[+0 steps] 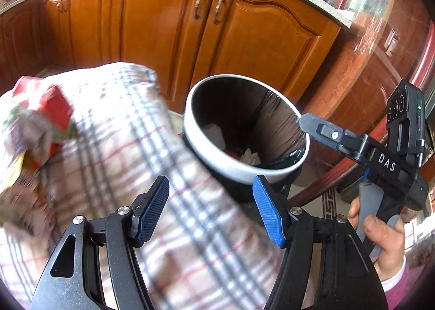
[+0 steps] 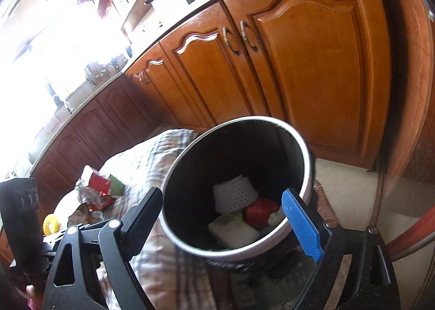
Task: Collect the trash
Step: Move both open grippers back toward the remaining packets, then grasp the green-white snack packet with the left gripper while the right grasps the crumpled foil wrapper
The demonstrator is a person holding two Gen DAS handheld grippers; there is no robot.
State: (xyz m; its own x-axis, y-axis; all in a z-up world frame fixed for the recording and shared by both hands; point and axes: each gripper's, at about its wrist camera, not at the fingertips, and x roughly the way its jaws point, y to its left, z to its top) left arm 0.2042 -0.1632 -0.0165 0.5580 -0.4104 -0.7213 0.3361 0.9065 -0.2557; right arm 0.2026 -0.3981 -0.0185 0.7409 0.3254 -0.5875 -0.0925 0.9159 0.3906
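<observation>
Right hand-held gripper [image 2: 233, 217] — over trash bin [image 2: 190, 244]

cabinets [image 2: 307, 70]: glossy wood | bin [image 2: 305, 163]: smooth metal | tablecloth [image 1: 152, 146]: checked cloth

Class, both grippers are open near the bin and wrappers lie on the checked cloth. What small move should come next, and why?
Probably swing the left gripper toward the wrappers on the checked cloth and take one. Both grippers look empty, the right gripper sits over the bin, which already holds trash, and the wrappers lie on the left gripper's side.
</observation>
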